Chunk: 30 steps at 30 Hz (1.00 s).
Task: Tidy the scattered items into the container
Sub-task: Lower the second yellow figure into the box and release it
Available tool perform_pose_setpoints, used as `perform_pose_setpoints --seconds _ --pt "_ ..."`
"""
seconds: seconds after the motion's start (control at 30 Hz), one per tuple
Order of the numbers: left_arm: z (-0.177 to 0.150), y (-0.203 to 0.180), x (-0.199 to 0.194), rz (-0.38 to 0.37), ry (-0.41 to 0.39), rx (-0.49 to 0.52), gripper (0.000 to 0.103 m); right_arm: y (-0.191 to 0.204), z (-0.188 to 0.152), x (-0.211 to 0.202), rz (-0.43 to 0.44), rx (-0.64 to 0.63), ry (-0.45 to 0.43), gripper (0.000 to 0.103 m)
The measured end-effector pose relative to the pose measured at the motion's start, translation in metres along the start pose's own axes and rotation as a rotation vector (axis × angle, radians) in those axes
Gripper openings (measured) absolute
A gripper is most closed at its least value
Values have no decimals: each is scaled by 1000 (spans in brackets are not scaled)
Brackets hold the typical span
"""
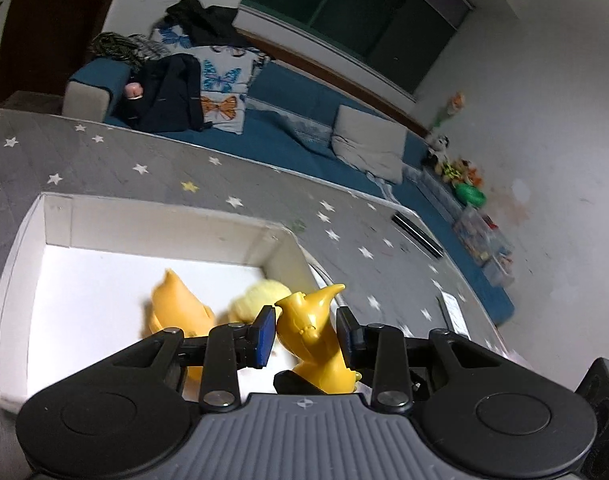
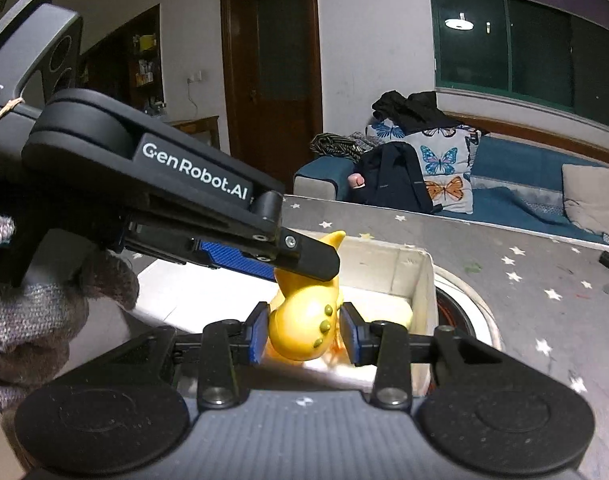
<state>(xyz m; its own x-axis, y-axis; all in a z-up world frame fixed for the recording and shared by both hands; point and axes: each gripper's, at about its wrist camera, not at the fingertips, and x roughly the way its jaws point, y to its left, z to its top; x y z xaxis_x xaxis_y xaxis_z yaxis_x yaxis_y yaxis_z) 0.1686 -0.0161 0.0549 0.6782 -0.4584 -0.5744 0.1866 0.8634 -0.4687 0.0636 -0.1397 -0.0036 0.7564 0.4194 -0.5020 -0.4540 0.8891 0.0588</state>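
A white open box [image 1: 164, 216] sits on the grey star-patterned table. My left gripper [image 1: 306, 334] is shut on a yellow plastic toy figure [image 1: 310, 328], held over the box's right side. Inside the box lie an orange-yellow toy [image 1: 176, 304] and a pale yellow fuzzy item [image 1: 260, 294]. In the right wrist view, my right gripper [image 2: 304, 334] is shut on a yellow toy with green spots [image 2: 304, 320], over the same box [image 2: 420, 280]. The left gripper [image 2: 288, 256] crosses above it, holding its toy, whose tip [image 2: 336, 238] shows.
The grey star-patterned table [image 1: 344, 232] surrounds the box. A dark flat item [image 1: 416, 236] lies near the table's far edge. A blue sofa [image 1: 304, 112] with butterfly cushions and a dark backpack stands behind. A round opening [image 2: 464, 304] sits beside the box.
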Motion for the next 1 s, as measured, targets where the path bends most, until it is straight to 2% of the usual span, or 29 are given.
perform_pose_setpoints --seconds 0.17,0.4,1.0 --pt "12 23 24 25 21 -27 34 -8 5 38 16 13 51 37" --pt "7 43 44 35 51 -67 33 -15 -5 70 24 25 121 37" --pt "-2 47 40 30 54 -94 34 -16 -15 66 23 28 136 40"
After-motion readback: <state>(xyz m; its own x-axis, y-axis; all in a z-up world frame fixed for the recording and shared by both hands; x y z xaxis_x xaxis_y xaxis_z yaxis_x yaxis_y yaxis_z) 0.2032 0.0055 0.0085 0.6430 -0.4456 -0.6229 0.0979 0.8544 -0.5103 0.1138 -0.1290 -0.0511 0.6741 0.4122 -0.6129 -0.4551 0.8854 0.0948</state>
